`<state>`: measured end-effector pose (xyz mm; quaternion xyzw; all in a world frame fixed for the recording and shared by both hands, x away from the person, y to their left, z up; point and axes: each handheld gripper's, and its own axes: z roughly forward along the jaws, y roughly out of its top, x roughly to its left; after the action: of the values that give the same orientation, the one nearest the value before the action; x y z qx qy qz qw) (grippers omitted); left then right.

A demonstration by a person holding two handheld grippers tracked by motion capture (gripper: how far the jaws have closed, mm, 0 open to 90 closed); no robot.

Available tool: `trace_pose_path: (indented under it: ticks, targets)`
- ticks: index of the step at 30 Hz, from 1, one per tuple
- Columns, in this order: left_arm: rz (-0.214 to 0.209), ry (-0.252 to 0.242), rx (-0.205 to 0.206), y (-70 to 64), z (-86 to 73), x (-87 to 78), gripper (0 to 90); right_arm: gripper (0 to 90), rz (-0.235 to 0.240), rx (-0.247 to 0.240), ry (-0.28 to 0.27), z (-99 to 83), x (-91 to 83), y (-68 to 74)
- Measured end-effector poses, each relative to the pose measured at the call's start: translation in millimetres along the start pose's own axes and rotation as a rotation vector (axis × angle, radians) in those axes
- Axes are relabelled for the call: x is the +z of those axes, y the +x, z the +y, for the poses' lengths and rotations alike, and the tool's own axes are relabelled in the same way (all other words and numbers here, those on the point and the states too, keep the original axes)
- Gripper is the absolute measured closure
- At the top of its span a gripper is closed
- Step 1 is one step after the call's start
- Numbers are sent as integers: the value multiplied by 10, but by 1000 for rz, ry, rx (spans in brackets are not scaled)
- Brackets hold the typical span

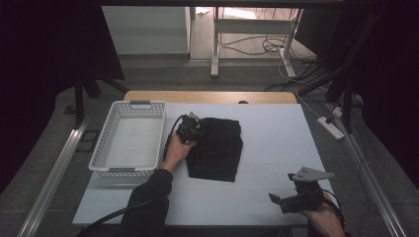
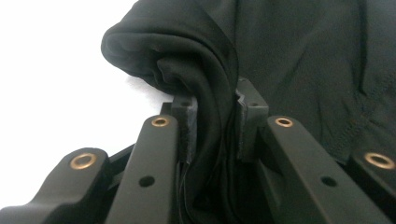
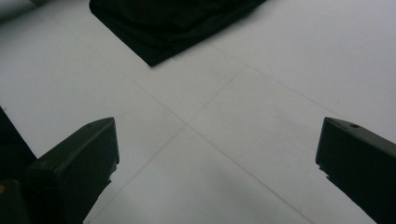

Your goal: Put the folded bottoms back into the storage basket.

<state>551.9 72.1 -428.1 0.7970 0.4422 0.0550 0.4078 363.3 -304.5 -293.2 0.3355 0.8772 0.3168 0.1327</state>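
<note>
Pinching black cloth [image 2: 210,93], left tongs [image 2: 215,126] (right tongs [image 3: 217,154] agape).

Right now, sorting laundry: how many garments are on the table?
1: a folded black garment mid-table, right of the basket, its corner pinched by the left gripper. Folds could hide another.

High view overlooks table [image 1: 276,148]; both gripper views near black garment [image 1: 217,148].

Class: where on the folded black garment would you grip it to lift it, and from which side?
Grip the black garment at its bunched far-left corner, coming from the basket side, likely best: the stacked layers there fit between jaws, as the left claw shows.
</note>
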Motion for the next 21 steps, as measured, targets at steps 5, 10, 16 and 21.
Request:
trace_pose_path:
  ticks: [5,10,16,21]
  targets:
    - [-1,-4,-6,0,-5,0,743,0,44,-22,-16,70,53,25]
    - [-5,-3,-13,7,-6,0,743,0,58,-60,-19,127,130,54]
    - [-5,-9,-18,5,-20,-2,742,0,76,-31,-30,188,214,45]
    - [-2,-16,-20,-1,-31,-2,742,0,97,-6,-23,245,301,34]
